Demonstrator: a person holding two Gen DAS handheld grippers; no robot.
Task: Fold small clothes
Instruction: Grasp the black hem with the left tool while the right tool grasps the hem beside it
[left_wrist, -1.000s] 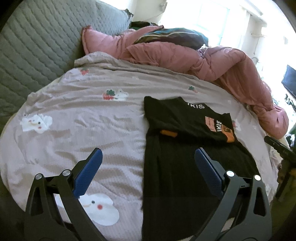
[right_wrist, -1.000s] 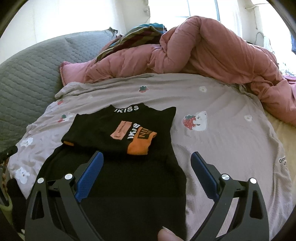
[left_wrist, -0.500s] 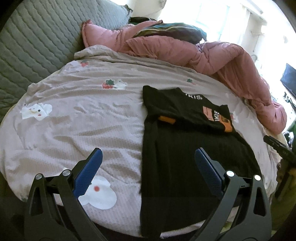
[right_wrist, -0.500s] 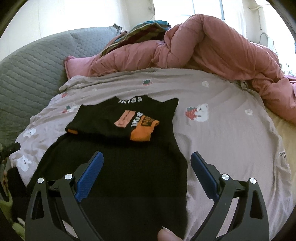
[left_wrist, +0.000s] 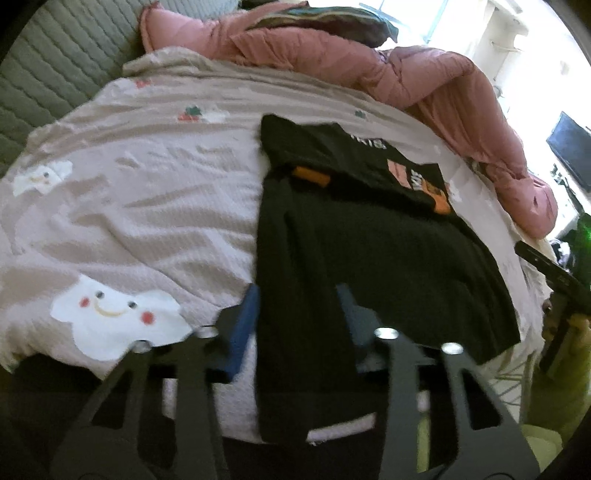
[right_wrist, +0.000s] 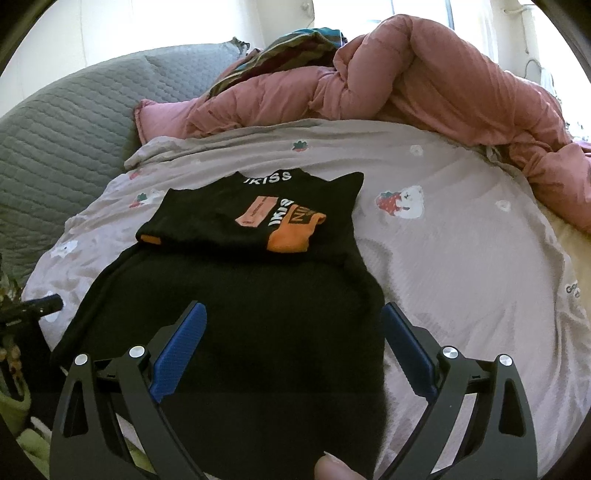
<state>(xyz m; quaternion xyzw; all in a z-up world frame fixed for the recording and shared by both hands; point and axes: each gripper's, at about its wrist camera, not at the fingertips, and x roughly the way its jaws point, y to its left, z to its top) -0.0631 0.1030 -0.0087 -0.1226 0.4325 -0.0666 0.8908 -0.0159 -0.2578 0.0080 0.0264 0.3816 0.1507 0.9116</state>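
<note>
Duvet (right_wrist: 461, 77) lies beyond shirt (right_wrist: 258, 302) on sheet (right_wrist: 461, 258). Left gripper (left_wrist: 295, 325), wide before, closing over shirt edge; right gripper (right_wrist: 291, 347) released.

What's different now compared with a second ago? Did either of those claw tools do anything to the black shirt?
The left gripper dropped toward the near hem of the black shirt and its jaws, wide a second ago, are closing around the shirt's left edge. The right gripper edged closer but stays wide open over the shirt's other side. The shirt, its sleeves folded in, lies where it was on the bedspread.
</note>
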